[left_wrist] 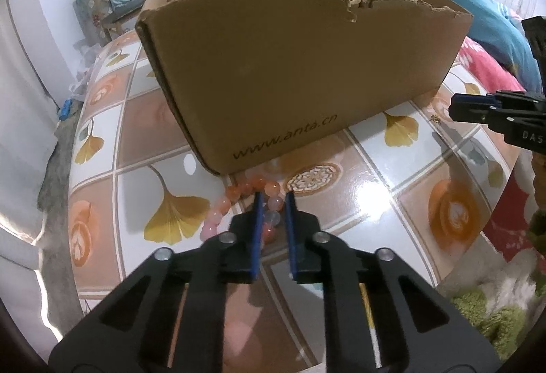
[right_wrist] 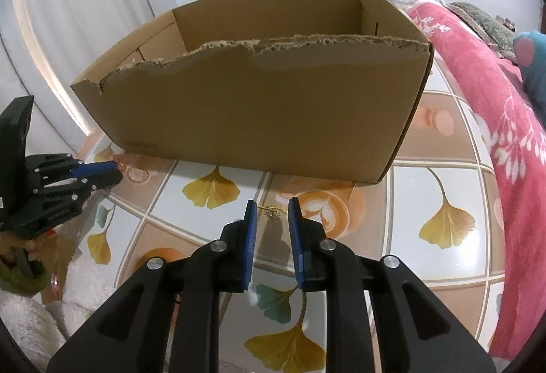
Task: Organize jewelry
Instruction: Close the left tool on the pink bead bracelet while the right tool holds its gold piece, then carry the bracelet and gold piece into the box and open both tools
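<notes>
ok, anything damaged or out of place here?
Yes: the cardboard box's near wall has a ragged, torn top edge, lower toward one end. The bead bracelet and a small gold piece lie on the table, outside it.

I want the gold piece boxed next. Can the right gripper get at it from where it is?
Probably yes. The small gold piece lies on bare table just past the right gripper, whose jaws stand apart around it. The cardboard box sits beyond, not in the way.
</notes>
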Demonstrator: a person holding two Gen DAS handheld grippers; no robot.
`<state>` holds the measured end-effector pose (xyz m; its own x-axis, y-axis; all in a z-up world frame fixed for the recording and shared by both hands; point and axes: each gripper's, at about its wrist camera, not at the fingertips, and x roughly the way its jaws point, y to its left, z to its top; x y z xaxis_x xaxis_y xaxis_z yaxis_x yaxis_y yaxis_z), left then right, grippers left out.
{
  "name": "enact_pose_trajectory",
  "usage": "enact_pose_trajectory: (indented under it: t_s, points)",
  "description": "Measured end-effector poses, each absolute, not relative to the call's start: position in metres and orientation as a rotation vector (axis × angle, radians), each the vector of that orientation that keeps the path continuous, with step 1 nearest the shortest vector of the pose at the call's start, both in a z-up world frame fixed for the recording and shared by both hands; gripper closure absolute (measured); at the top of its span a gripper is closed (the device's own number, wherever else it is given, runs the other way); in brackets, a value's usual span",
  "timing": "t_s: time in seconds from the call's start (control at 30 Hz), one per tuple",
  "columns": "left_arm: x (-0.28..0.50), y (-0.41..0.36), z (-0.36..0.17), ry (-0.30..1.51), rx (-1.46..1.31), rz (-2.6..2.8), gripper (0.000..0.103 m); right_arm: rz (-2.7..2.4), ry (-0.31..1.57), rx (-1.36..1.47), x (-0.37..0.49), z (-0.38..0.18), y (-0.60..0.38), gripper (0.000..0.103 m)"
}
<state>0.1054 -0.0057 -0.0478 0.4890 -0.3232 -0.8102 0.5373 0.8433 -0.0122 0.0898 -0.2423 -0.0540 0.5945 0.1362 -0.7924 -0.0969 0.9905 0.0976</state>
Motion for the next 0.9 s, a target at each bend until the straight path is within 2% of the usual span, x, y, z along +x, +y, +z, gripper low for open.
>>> enact_pose_trajectory:
  t_s: [0.1, 0.2, 0.5, 0.57, 0.73, 0.9]
  points:
    - [0.104, -0.006, -0.048, 0.911, 0.264, -0.542, 0.094, 0.136, 0.938, 0.042, 0.091, -0.058, -0.241, 0.083]
    - [0.102, -0.009, -0.049, 0.906, 0.271, -0.557, 0.094, 0.125, 0.942, 0.03, 0.094, -0.059, -0.239, 0.072]
    - [0.094, -0.023, -0.043, 0.894, 0.252, -0.619, 0.094, 0.106, 0.94, -0.049, 0.102, -0.067, -0.228, 0.072]
    - [0.092, -0.026, -0.04, 0.89, 0.246, -0.631, 0.094, 0.1, 0.938, -0.068, 0.102, -0.07, -0.227, 0.074]
    - [0.089, -0.029, -0.036, 0.878, 0.224, -0.658, 0.094, 0.1, 0.925, -0.078, 0.102, -0.07, -0.226, 0.097]
    - [0.086, -0.028, -0.028, 0.851, 0.201, -0.668, 0.094, 0.115, 0.917, -0.02, 0.099, -0.066, -0.233, 0.1]
